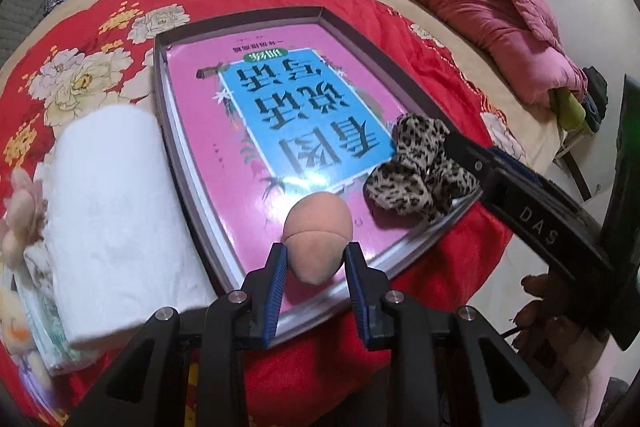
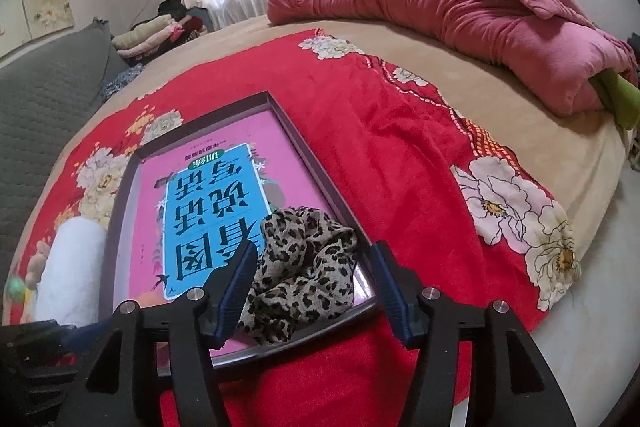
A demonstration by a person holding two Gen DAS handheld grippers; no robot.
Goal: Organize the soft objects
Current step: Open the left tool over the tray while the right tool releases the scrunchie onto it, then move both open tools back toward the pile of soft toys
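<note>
While the left gripper point(image 1: 316, 263) pinches the peach makeup sponge point(image 1: 318, 241) above the tray point(image 1: 160, 75), the right gripper's point(image 2: 312, 279) fingers stand open around the leopard scrunchie point(image 2: 304, 275) lying inside, so withdrawing seems next.

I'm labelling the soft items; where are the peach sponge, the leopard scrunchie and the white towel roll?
peach sponge point(image 1: 318, 227), left wrist view, upper rounded half.
leopard scrunchie point(image 2: 308, 263), right wrist view, middle folds.
white towel roll point(image 1: 116, 211), left wrist view, top of the roll.
</note>
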